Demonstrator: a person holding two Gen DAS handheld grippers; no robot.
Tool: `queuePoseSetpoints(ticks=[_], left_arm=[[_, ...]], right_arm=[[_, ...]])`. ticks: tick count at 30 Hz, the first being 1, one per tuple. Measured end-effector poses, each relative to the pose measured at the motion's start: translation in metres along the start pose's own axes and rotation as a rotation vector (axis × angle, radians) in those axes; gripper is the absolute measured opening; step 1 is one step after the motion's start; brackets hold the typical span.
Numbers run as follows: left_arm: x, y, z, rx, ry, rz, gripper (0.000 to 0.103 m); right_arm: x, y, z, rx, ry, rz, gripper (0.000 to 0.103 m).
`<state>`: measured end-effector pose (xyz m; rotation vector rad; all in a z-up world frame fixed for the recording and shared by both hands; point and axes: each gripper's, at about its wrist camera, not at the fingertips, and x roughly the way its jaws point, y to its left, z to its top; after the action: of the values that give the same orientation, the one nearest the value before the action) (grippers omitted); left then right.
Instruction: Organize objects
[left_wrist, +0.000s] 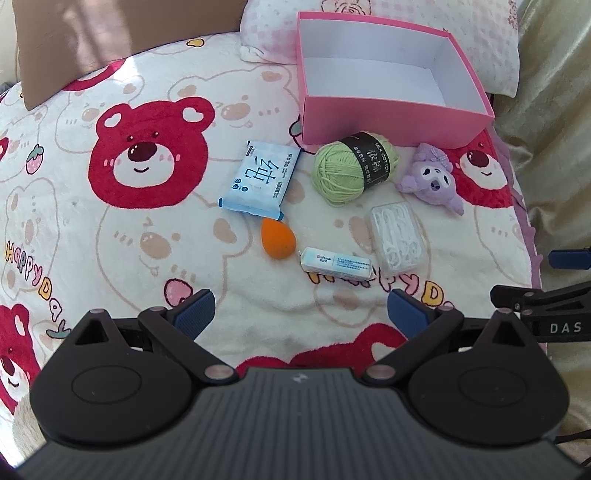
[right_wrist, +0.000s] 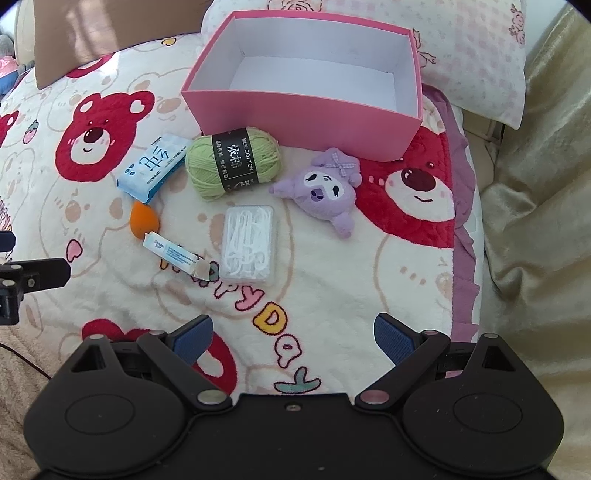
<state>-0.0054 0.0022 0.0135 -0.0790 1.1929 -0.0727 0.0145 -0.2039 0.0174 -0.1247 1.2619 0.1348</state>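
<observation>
You are hovering both tongs, left gripper (left_wrist: 301, 314) and right gripper (right_wrist: 293, 338), spread open and empty; centre over the green yarn ball (right_wrist: 231, 166) before carrying it to the pink cardboard box (right_wrist: 295, 122).

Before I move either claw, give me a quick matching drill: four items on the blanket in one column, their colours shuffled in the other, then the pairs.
Things:
1. yarn ball
2. plush toy
3. makeup sponge
4. box

Colours:
A. orange
B. pink
C. green
D. purple

Pairs: 1-C, 2-D, 3-A, 4-B.
</observation>
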Motion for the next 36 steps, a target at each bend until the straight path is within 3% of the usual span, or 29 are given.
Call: queuePoseSetpoints(ticks=[29, 32, 36], left_arm=[[0.003, 0.006, 0.004, 0.019, 0.022, -0.029, 0.101], [0.008, 0.005, 0.008, 0.046, 0.024, -0.034, 0.101], [0.014, 0.009, 0.016, 0.092, -0.008, -0.050, 0.101]], right_arm=[[0.014, 0.010, 0.006, -0.013, 0.040, -0.018, 0.096], [0.010, 0.014, 0.006, -0.034, 0.004, -0.010, 0.096], [-0.004, 0.028, 0.002, -0.140, -0.128, 0.031, 0.096]])
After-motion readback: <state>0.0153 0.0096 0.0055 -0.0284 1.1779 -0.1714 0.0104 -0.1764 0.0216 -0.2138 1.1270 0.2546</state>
